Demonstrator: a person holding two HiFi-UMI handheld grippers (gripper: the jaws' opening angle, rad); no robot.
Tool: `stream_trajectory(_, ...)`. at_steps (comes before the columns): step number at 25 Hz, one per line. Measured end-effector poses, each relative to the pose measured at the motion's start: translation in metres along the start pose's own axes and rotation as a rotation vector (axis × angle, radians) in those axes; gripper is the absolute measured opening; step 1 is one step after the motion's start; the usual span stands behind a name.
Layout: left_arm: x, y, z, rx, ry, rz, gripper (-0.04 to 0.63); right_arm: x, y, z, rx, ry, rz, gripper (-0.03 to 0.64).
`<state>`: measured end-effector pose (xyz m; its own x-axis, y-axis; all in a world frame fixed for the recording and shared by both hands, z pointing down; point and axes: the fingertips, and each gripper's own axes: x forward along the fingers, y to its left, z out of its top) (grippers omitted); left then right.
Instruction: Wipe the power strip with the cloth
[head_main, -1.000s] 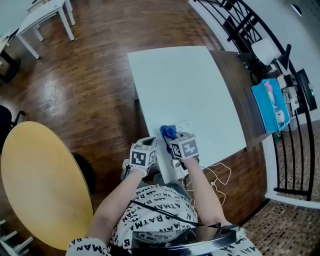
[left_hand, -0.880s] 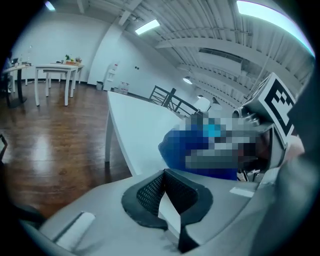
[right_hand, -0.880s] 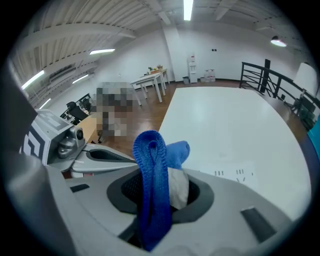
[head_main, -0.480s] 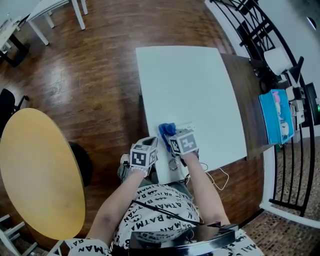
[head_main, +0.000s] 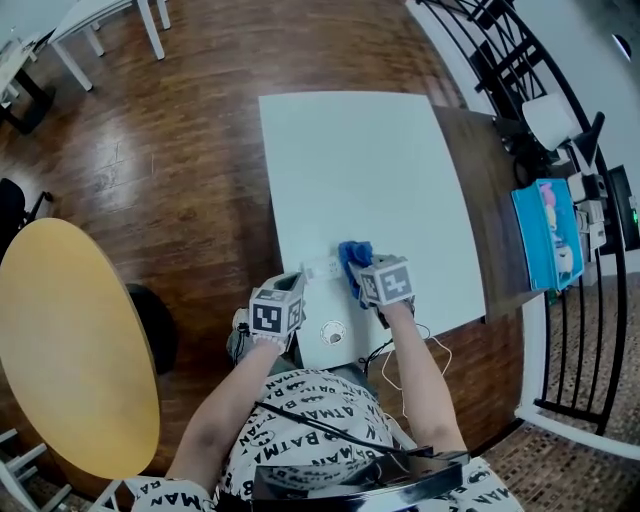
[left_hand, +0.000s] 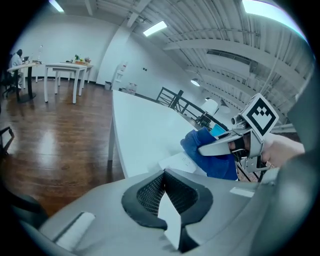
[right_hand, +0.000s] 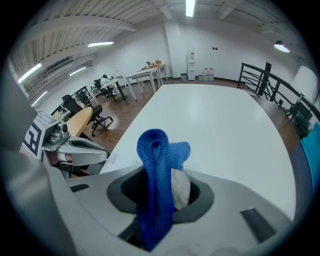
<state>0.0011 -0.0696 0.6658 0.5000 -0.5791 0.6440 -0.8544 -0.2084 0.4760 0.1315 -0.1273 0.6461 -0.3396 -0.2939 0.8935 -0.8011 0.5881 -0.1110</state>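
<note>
In the head view, the white power strip (head_main: 320, 268) lay near the tabletop's (head_main: 360, 170) near edge. Its long axis ran left to right, and its right end was under the blue cloth (head_main: 354, 262). Dark wood floor (head_main: 200, 120) lay around, with a round yellow table (head_main: 70, 350) at the left.

In the left gripper view, the left tool (left_hand: 164, 180) had its tips pressed together beside the strip.

In the right gripper view, the right tool (right_hand: 160, 195) pinched the cloth, a fold standing upright.

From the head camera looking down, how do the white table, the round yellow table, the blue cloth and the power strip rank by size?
1. white table
2. yellow table, close behind; the picture's edge cuts it off, so this is unsure
3. blue cloth
4. power strip, only partly showing
</note>
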Motion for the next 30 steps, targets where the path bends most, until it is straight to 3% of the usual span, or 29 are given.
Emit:
stream_trajectory(16,-0.004,-0.008,0.003,0.034,-0.004,0.027,0.000,-0.025,-0.100,-0.024,0.052,0.003,-0.163,0.127)
stream_trajectory(25,-0.010,-0.005,0.002,0.077,0.015,0.010,0.000,-0.050,-0.039,-0.020,0.089,-0.113,-0.097,0.127)
stream_trajectory(30,-0.009,-0.016,0.000,0.139,0.044,-0.042,0.000,-0.040,0.010,-0.008,-0.118,-0.118,0.024,0.127)
